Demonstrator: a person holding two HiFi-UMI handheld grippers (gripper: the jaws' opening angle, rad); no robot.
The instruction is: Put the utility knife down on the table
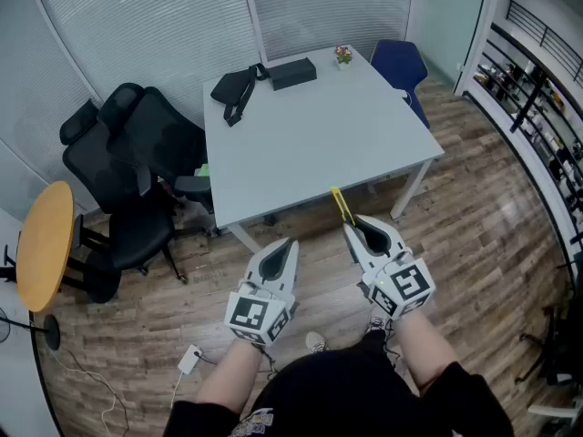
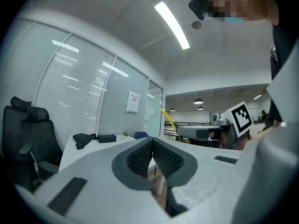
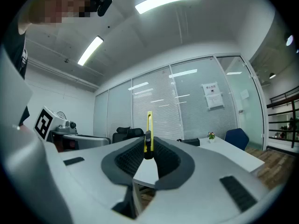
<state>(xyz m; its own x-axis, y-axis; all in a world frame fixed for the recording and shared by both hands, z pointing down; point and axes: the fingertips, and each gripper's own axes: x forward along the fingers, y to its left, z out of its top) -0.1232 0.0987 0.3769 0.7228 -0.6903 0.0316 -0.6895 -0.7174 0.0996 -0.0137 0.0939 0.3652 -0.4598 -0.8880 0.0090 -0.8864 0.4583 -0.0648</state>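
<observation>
Yellow utility knife (image 1: pixel 340 205) is clamped between right gripper (image 1: pixel 352 229) jaws, lower centre of frame, its tip overlapping the near edge of white table (image 1: pixel 310 135); contact unclear. Left gripper (image 1: pixel 290 246) is just left of it, jaws pressed together, nothing between them.

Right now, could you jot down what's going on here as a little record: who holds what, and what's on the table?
Right hand-held gripper: shut on the yellow utility knife
Left hand-held gripper: shut, empty
Knife position: by the near edge of the white table, not yet laid down
On the table: black bag, black box, small flower pot, all at the far end
Around: black office chairs, blue chair
</observation>
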